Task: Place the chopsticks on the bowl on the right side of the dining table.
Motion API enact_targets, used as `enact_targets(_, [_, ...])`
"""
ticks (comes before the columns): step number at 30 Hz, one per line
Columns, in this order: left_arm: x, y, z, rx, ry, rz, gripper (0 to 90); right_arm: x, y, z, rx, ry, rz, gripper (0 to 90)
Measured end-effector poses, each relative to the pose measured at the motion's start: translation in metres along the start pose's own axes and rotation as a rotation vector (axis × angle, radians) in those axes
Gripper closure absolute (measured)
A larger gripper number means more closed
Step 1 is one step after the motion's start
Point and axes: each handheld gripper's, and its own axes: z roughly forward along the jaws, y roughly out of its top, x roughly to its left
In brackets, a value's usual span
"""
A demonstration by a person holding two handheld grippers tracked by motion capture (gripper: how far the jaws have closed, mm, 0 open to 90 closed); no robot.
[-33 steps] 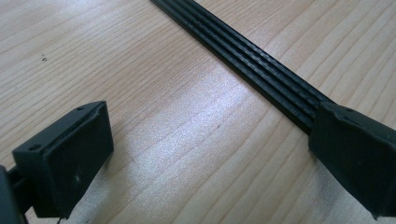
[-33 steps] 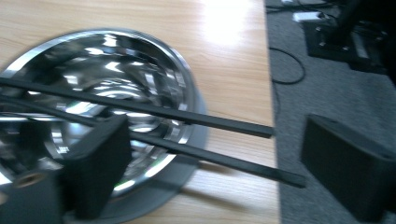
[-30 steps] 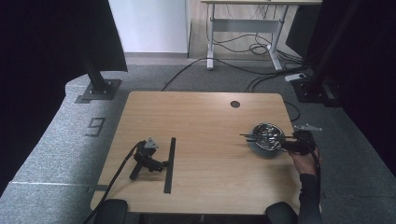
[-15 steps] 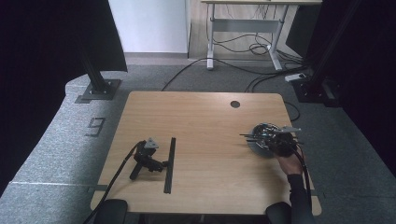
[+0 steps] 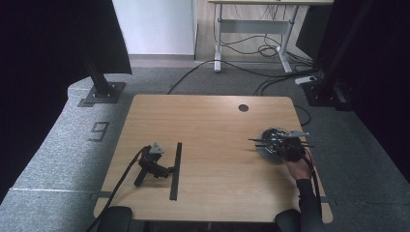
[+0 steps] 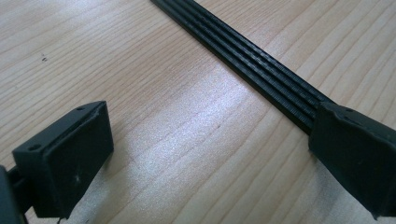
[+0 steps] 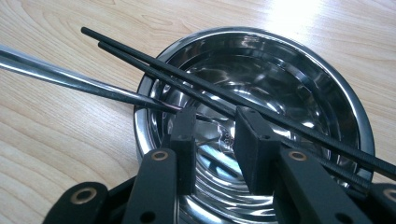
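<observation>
Light wooden worktop (image 5: 208,125): round polished steel bowl (image 7: 299,84) at its right edge, directly under the right gripper (image 7: 215,140), jaws narrowly parted. 2 black chopsticks (image 7: 196,84) cross the rim. Left gripper (image 6: 205,154) rests wide beside a long black ribbed strip (image 6: 243,53).

Right gripper (image 7: 212,140) sits over the bowl (image 7: 327,88); chopsticks (image 7: 196,81) cross right ahead of it. Bare table (image 5: 217,121) beyond.
</observation>
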Motion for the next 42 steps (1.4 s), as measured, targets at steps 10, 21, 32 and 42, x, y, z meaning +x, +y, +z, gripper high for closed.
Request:
enact_targets(10, [0.0,0.0,0.0,0.0,0.0,0.0,0.0,0.0,0.0,0.004,0.001,-0.006,-0.005,68.9])
enact_targets(21, [0.0,0.0,0.0,0.0,0.0,0.0,0.0,-0.007,-0.003,-0.005,-0.027,-0.042,0.05,39.9])
enact_targets(32, [0.0,0.0,0.0,0.0,0.0,0.0,0.0,-0.022,-0.017,-0.013,-0.062,-0.173,0.104,1.3])
enact_targets(42, [0.0,0.0,0.0,0.0,0.0,0.0,0.0,-0.04,-0.03,-0.016,-0.105,-0.254,0.187,0.0])
